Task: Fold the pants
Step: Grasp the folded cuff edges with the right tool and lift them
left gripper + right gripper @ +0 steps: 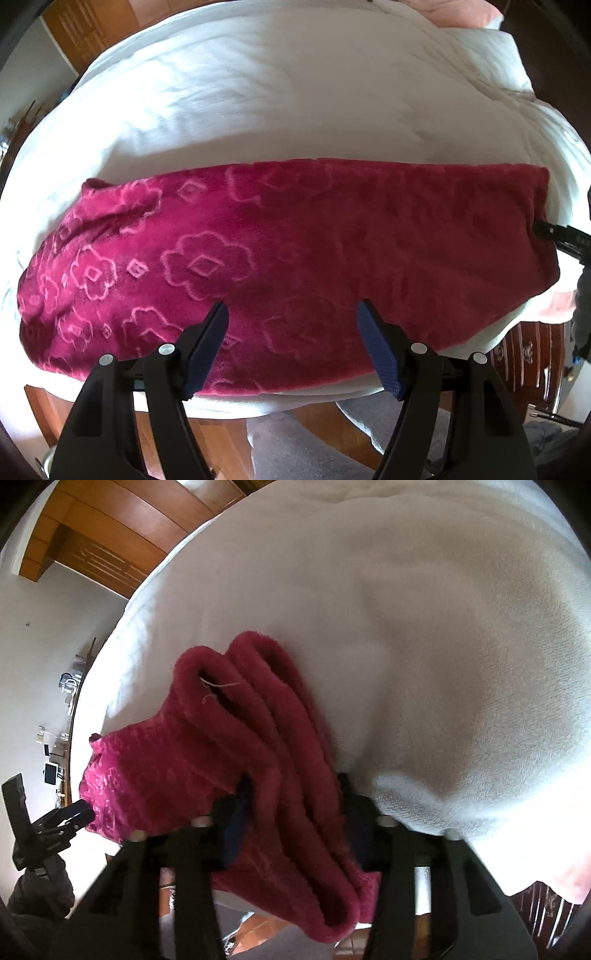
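Magenta fleece pants with an embossed flower pattern lie lengthwise along the near edge of a white bed cover. My left gripper hovers open over the middle of the pants, with nothing between its blue pads. At the pants' right end my right gripper meets the cloth. In the right wrist view that end of the pants shows as several stacked plush layers, bunched between the fingers of my right gripper, which is shut on them. The left gripper shows at the far left by the pants' other end.
The white cover spreads wide beyond the pants. A wooden wardrobe stands behind the bed. Below the bed's near edge are a wood floor, a grey rug and a dark striped dresser.
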Demonstrator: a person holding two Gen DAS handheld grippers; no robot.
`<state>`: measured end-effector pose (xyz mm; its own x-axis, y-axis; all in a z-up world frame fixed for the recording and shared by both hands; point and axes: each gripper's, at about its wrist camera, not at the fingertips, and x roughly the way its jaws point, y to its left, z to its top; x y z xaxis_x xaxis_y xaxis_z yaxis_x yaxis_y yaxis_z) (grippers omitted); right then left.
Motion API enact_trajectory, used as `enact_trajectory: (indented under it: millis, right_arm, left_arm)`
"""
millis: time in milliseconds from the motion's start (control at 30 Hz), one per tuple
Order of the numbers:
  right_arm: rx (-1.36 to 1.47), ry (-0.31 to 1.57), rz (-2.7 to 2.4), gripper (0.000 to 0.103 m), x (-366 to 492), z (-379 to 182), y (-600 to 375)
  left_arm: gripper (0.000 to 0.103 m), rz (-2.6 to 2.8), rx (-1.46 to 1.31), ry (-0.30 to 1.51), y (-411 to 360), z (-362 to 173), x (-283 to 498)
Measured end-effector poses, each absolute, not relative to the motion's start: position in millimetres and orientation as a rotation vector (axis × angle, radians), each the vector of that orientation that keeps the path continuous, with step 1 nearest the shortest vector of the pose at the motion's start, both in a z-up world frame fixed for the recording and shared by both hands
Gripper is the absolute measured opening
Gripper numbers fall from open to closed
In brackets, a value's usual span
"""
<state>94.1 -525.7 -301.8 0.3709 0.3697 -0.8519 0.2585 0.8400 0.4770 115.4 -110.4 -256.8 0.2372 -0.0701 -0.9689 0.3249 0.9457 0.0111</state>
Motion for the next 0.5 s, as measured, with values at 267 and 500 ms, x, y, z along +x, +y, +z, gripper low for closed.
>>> enact_trajectory:
  millis: [267,500]
  right_arm:
    - [0.713,1.179,0.168,0.018,86.7,-266.2,-504.9]
    - [0.757,1.101,0.278,0.018,95.0,-217.2,-438.0]
  left_arm:
    - [0.072,-0.240,0.164,1.325,-68.4,-262.2,122.3]
    - [0.072,-0.227,0.117,1.318,-22.3,-259.8,134.5]
